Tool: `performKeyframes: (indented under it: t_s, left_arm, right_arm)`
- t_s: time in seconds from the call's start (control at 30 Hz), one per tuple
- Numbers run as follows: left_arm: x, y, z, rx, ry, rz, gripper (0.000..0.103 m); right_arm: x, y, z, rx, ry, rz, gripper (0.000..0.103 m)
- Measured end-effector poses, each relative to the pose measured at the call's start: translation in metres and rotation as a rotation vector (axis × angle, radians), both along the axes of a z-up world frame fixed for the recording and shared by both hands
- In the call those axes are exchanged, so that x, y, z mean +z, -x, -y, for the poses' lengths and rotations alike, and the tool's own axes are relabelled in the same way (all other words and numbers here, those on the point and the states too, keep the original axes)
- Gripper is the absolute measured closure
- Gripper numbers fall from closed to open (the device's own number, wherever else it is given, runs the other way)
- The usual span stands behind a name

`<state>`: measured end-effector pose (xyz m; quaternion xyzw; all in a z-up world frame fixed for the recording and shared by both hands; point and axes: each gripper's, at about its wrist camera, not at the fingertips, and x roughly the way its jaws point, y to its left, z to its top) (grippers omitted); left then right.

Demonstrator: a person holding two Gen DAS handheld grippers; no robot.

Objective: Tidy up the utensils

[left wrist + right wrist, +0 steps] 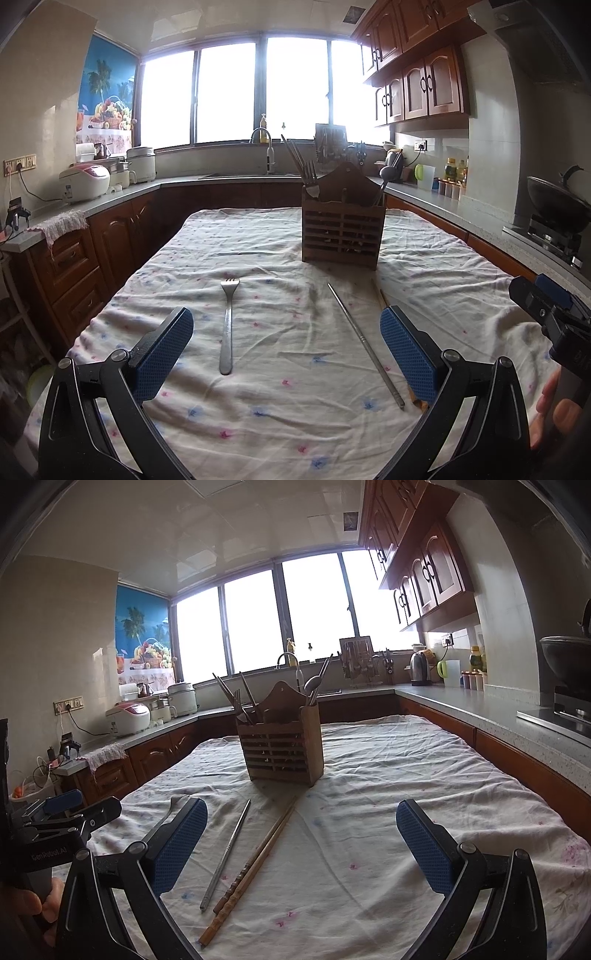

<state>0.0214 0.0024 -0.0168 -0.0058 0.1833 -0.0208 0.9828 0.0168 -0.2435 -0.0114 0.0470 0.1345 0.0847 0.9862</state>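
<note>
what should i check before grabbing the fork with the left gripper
1. Left gripper open: ok.
2. Fork lies flat between the fingers' line, free of other utensils: ok.
3. Metal chopstick apart from the fork: ok.
4. Right gripper open, holding nothing, off to the side: ok.
5. Holder upright: ok.
6. Free room in the holder's fork compartment: cannot tell.

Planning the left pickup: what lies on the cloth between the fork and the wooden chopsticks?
One thing: the metal chopstick, lying apart from the fork and just left of the wooden chopsticks. The left wrist view shows it best; otherwise bare tablecloth.
</note>
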Motion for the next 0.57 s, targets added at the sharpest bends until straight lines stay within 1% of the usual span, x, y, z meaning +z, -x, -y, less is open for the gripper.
performKeyframes:
  t_s: [0.4,0.57]
  left_arm:
    - [-0.0015,-0.0052,-0.0024,0.008,0.005,-0.011,0.0]
    - [-0.0023,-0.0071,-0.0022,-0.004,0.004,-0.013,0.0]
  right_arm:
    - [-0.0033,-0.0075,-0.0013,-0.006,-0.001,-0.019,0.0]
    - [-0.0038,-0.0108,-0.0027,-0.005,-0.006,-0.026,0.0]
